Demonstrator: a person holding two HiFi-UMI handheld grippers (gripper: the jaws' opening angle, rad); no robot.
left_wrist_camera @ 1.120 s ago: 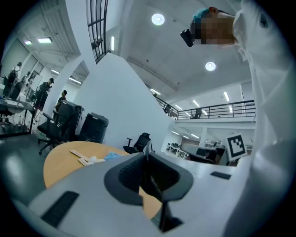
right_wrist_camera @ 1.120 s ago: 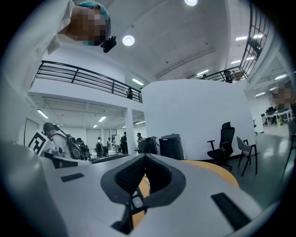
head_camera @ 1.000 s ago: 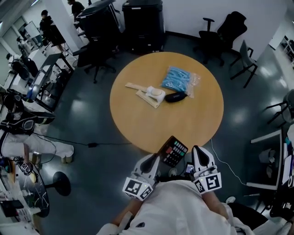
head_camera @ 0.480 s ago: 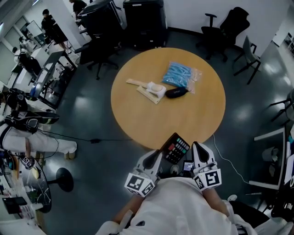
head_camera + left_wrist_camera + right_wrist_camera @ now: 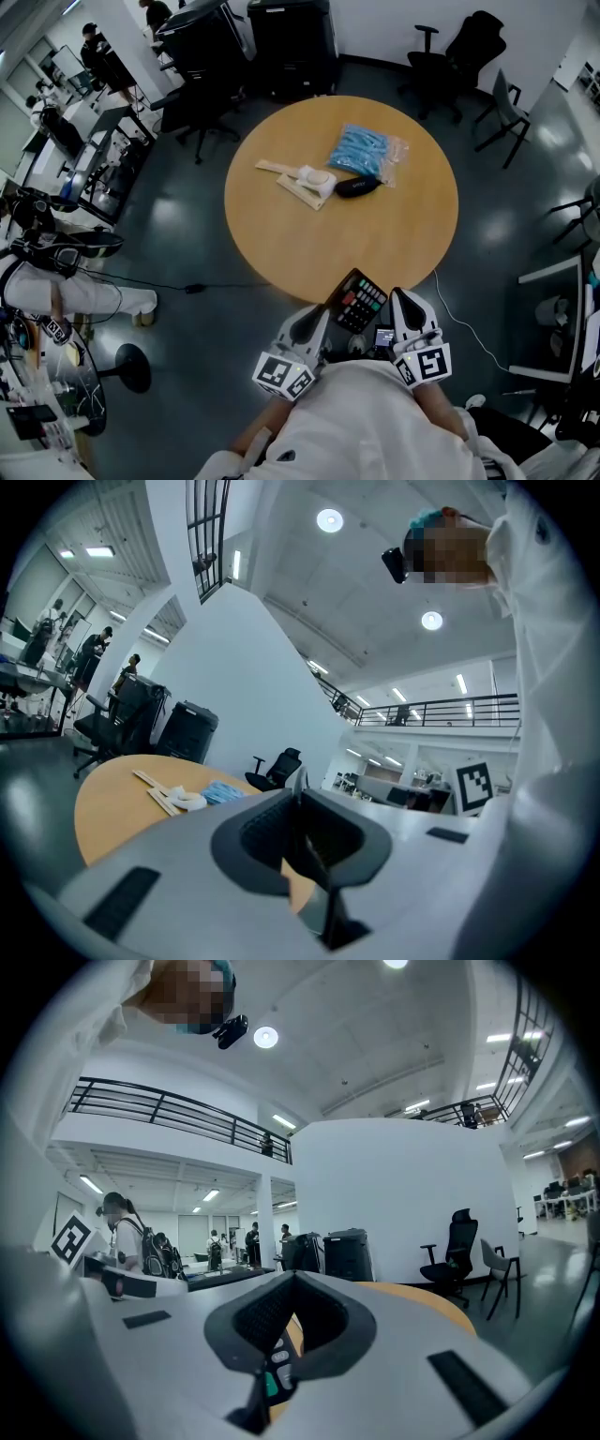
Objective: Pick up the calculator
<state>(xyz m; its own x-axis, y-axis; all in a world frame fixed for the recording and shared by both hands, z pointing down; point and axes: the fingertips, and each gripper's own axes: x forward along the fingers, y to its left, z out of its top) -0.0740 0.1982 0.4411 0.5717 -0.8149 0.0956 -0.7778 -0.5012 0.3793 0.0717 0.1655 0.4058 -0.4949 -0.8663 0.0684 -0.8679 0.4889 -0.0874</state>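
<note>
Your left gripper [image 5: 317, 323] – jaws clamped on thin edge of calculator [image 5: 357, 302], dark slab standing upright in slot in left gripper view. Your right gripper [image 5: 401, 302] – jaws drawn in on calculator's other side, green and grey keys showing between them in right gripper view. Calculator tilted at near rim of table [image 5: 309, 246], between your two grippers. Blue packet [image 5: 366, 150], white roll [image 5: 315, 178], dark pouch [image 5: 356, 187] on table's far half, well apart from calculator.
</note>
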